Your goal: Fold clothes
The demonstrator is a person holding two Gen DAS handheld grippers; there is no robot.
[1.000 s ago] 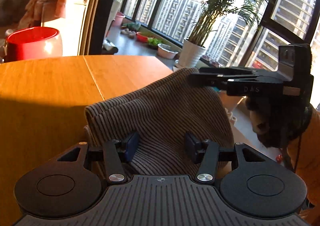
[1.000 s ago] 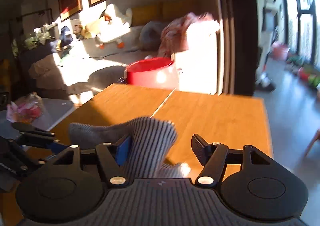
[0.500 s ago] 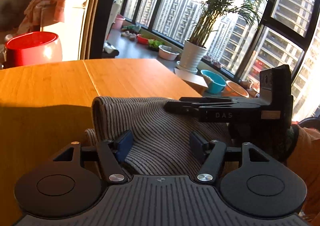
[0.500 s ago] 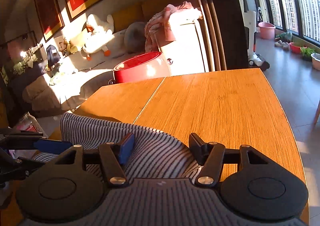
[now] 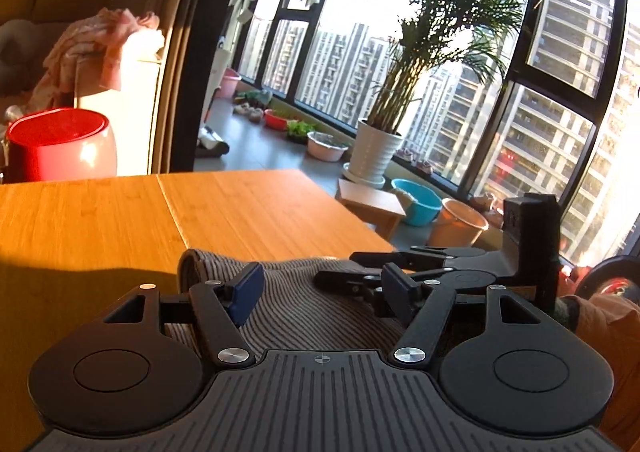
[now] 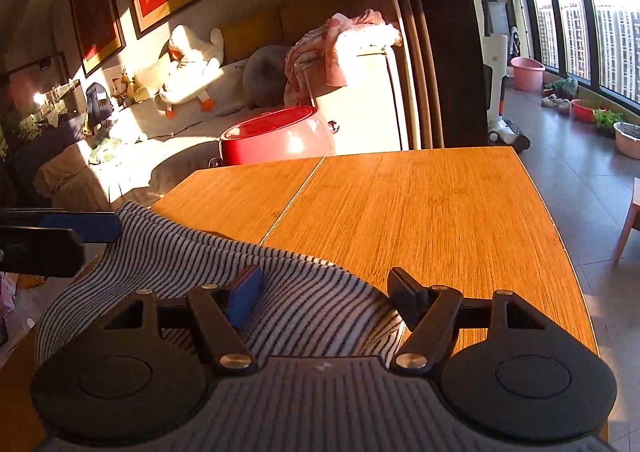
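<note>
Left tool point(image 5: 322, 288) gapes wide over the striped garment point(image 5: 304, 308), which lies bunched at the near edge of the counter point(image 5: 120, 224). Right tool point(image 6: 326, 292) is spread wide too, gripping nothing. Looks mid-fold; next, each needs to pinch an edge.

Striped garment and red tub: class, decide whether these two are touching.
Apart. The right wrist view shows the striped garment lying at the table's near end, with bare wood between it and the red tub standing beyond the far edge.
</note>
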